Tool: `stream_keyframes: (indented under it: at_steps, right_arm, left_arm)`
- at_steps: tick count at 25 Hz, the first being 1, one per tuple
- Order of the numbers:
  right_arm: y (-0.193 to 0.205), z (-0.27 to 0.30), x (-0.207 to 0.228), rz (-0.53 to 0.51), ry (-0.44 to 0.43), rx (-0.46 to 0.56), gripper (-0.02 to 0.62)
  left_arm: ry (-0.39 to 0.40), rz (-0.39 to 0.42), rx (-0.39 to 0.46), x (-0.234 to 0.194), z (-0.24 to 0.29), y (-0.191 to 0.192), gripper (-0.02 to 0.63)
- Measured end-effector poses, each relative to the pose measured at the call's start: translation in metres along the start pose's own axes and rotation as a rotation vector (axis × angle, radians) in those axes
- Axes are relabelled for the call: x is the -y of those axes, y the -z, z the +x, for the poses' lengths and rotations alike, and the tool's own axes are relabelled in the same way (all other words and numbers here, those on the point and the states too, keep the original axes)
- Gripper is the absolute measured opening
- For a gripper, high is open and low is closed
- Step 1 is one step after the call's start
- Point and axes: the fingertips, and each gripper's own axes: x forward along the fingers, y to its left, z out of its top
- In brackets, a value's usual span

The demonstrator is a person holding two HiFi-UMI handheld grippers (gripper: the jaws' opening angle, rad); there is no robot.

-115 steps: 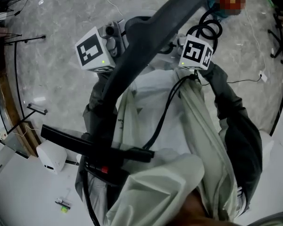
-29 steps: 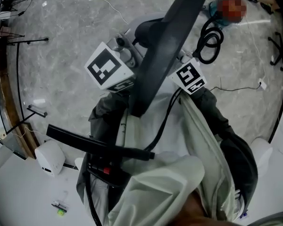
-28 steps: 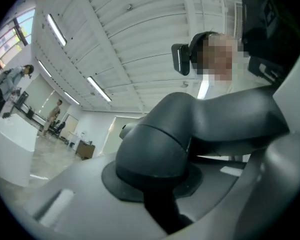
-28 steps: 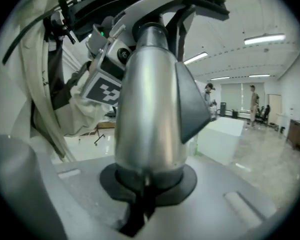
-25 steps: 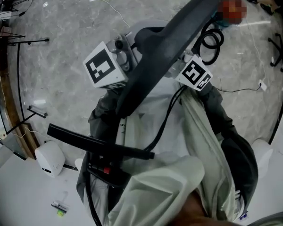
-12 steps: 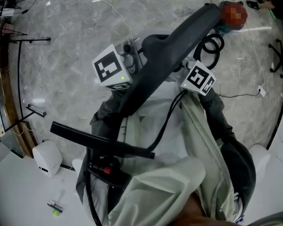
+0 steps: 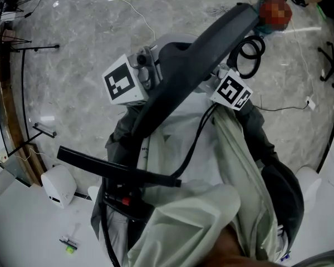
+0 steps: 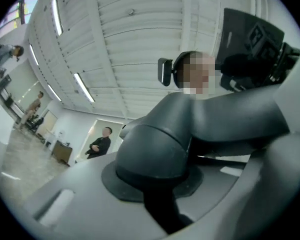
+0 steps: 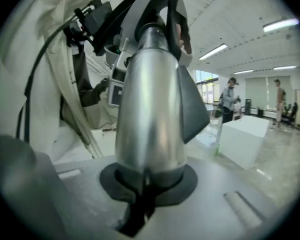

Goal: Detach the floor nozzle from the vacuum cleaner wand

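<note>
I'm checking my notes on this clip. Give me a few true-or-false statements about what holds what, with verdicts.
1. The left gripper is clamped on the dark grey nozzle. True.
2. The right gripper is empty. False: it is shut on the silver wand.
3. A white box stands on the floor. True.
4. The nozzle lies flat on the floor. False: the grippers hold it up in the air.
</note>
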Motion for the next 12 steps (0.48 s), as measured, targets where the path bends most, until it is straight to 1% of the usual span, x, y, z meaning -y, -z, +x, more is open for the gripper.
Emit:
stream_keyframes:
  at_steps: [1, 3, 5, 6, 7, 8, 10, 12]
  right_arm:
    - [0.001, -0.001, -0.006, -0.011, -0.066, -0.003, 0.04]
    - [0.003, -0.002, -0.016, -0.008, -0.171, -0.008, 0.041]
    - [0.003, -0.004, -0.022, 0.029, -0.233, -0.012, 0.041]
    - [0.003, -0.004, -0.022, 0.049, -0.244, -0.018, 0.041]
    - [0.004, -0.003, -0.02, 0.064, -0.236, -0.026, 0.04]
    - [0.005, -0.002, -0.014, 0.072, -0.203, -0.034, 0.04]
    - [0.006, 0.001, 0.0, 0.083, -0.077, -0.039, 0.038]
    - [0.006, 0.002, 0.009, 0.089, 0.053, -0.036, 0.038]
  left_arm:
    - [0.051, 0.002, 0.006, 0.006, -0.001, 0.0, 0.074]
    - [0.117, -0.002, 0.01, 0.013, -0.002, 0.002, 0.074]
    - [0.135, -0.03, 0.029, 0.01, -0.004, 0.002, 0.074]
    - [0.122, -0.047, 0.042, 0.006, -0.005, 0.001, 0.074]
    - [0.091, -0.061, 0.051, -0.001, -0.005, 0.001, 0.074]
    - [0.044, -0.071, 0.056, -0.009, -0.005, 0.001, 0.074]
    - [-0.062, -0.074, 0.049, -0.024, -0.005, 0.001, 0.074]
    - [-0.135, -0.046, 0.026, -0.029, -0.003, 0.001, 0.074]
